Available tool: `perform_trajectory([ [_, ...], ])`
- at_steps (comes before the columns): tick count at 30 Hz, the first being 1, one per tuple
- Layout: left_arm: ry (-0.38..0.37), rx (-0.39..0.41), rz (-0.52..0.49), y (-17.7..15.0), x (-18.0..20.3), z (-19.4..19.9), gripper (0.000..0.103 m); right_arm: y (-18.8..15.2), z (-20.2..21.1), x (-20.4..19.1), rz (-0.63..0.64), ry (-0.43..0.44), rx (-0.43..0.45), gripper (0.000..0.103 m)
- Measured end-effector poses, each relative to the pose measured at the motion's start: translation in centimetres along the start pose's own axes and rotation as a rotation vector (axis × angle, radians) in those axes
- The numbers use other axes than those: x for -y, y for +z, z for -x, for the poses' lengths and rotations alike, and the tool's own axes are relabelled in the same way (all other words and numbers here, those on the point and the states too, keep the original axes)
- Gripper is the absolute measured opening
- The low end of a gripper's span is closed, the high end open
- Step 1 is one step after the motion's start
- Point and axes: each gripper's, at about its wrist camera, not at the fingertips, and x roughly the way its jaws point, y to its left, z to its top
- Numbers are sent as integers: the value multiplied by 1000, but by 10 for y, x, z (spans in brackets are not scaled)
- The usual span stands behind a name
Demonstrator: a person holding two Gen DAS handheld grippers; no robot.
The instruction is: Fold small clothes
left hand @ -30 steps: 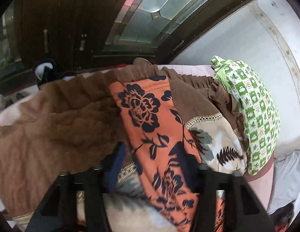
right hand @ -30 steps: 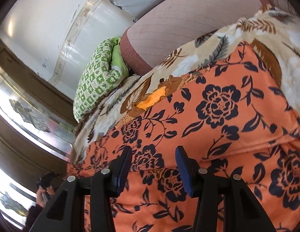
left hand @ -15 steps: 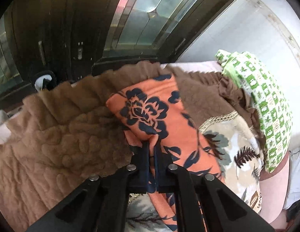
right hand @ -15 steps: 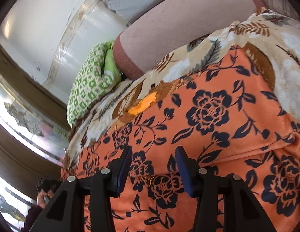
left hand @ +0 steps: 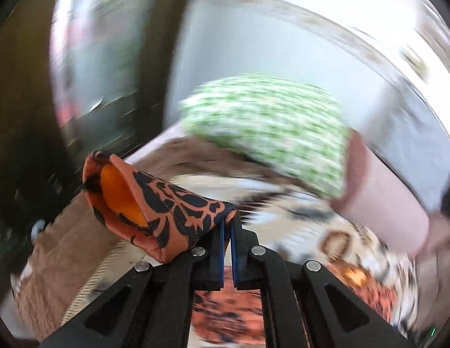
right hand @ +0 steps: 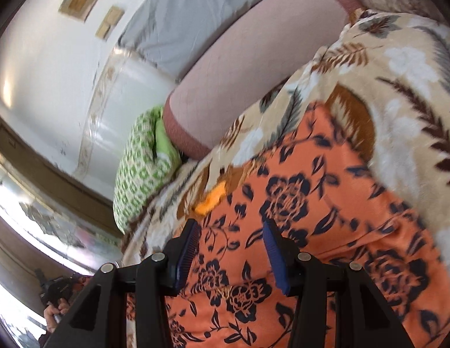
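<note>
An orange garment with a dark flower print [right hand: 297, 217] lies spread over a beige leaf-patterned blanket [right hand: 399, 66]. My left gripper [left hand: 227, 223] is shut on a corner of that orange garment [left hand: 167, 211] and holds it lifted off the bed, the cloth drooping to the left of the fingers. The left wrist view is badly blurred by motion. My right gripper [right hand: 230, 232] hovers just over the flat part of the garment, jaws parted, blue pads [right hand: 271, 249] clear of the cloth with nothing between them.
A green-and-white patterned pillow [right hand: 138, 168] and a pink bolster [right hand: 239, 81] lie at the head of the bed by a white wall. A brown quilted cover [left hand: 59, 261] lies at the left. A dark wooden door with glass [left hand: 27, 116] stands behind.
My left gripper closed on the orange garment's corner, then swung up and to the right, rolling as it lifted the cloth. The right gripper drifted slightly over the garment, still parted.
</note>
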Motion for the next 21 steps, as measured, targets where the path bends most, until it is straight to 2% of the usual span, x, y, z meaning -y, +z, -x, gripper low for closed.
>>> perform_trajectory([
  [4,-122,-2,-217,-19,117,16,3,17,24,20,-73,24,60,50],
  [6,-186,-35,-304,-38,174,16,3,26,35,32,-107,32,82,50],
  [9,-282,-108,-424,-79,261,8,3,39,54,48,-151,39,123,50],
  [13,-403,-181,-507,-142,355,-14,3,55,82,73,-226,64,191,50],
  [16,-496,-332,-534,-180,403,-44,12,64,99,90,-288,80,230,60],
  [17,-519,-354,-539,-189,411,-44,13,65,101,94,-301,82,233,62],
  [19,-586,-360,-537,-192,417,-39,22,68,105,98,-312,90,228,64],
  [21,-625,-322,-493,-180,407,-26,45,70,106,99,-309,90,225,65],
])
